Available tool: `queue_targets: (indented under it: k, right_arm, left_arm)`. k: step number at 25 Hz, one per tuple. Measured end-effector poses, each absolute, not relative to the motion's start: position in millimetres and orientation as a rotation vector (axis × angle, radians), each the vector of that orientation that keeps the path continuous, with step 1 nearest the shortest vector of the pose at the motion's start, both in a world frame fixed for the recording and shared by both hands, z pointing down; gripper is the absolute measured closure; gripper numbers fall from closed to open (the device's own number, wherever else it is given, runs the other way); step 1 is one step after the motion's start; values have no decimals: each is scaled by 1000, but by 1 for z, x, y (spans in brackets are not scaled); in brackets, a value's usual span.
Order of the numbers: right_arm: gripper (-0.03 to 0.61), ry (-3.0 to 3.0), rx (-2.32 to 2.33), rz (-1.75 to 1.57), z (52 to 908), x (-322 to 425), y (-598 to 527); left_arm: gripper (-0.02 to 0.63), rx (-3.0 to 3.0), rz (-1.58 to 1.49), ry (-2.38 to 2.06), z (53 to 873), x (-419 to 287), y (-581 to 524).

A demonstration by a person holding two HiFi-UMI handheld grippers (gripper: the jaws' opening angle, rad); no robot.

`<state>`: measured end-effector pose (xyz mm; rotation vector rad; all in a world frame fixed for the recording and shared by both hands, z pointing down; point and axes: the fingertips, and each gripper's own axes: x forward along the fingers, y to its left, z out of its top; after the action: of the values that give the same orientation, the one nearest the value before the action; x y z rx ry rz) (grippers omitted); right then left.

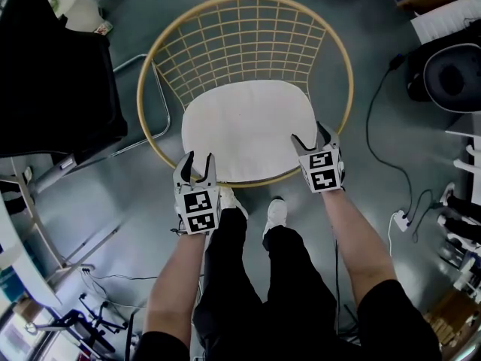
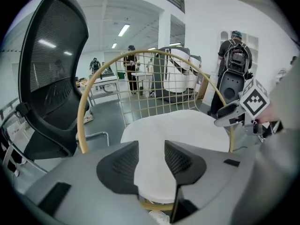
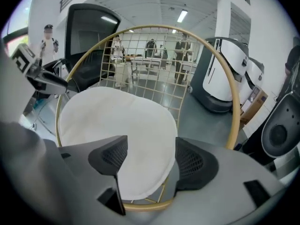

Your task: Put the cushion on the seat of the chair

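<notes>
**Desk:** What fills the frame?

**Photographer:** A round, gold-coloured wire chair (image 1: 248, 43) stands on a grey-green floor (image 1: 376, 21), seen from steeply above. A black mesh office chair (image 2: 51, 78) stands near it, on the person's left.

**Desk:** And the cushion?

**Photographer:** The white cushion (image 1: 248, 130) lies flat on the seat of the wire chair, and its front edge reaches the front rim.

**Desk:** The grippers?

**Photographer:** A person holds one in each hand at the front of the seat. The left gripper (image 1: 199, 160) hangs by the cushion's near-left corner, its jaws partly apart and gripping nothing. The right gripper (image 1: 311, 134) sits over the near-right edge with its jaws spread wider, also empty. In both gripper views the cushion shows beyond the gap, and the pads are clear of it.

**Desk:** Anything smaller?

**Photographer:** The person's white shoes (image 1: 276, 215), just below the chair's front rim.
</notes>
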<state>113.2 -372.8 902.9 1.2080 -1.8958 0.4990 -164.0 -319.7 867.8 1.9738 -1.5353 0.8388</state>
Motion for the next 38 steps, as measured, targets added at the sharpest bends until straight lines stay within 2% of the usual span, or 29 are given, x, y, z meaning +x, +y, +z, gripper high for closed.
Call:
queue_targets:
  k: [2,3,4,5,15,26,38]
  right_arm:
    - [324,-1963,1202,491,885,101,-372]
    - [396,-1998,1201,496,874,95,-371]
    - [497,-2035,1198,505,862,90,-370]
    - [564,-2073,1191,518,849,85,-368]
    - [566,-2318,1108,550,701,63,-332]
    - [566,-2532,1045,435,525,72,-259]
    - [566,-2631,999,372,444,82,-189]
  left_arm:
    - [509,1993,819,-1541,855,-159,-317]
    - [556,2001,805,-1545,848,-157,-317]
    - [566,2008,789,-1551,839,-154,-317]
    - [589,2013,772,-1553,829,-151,-315]
    - [597,2125,592,-1564,685,-107,-287]
    - [597,2239,464,-1648,521,-66,-215]
    - [597,2293,374,-1693,437,-40,-153]
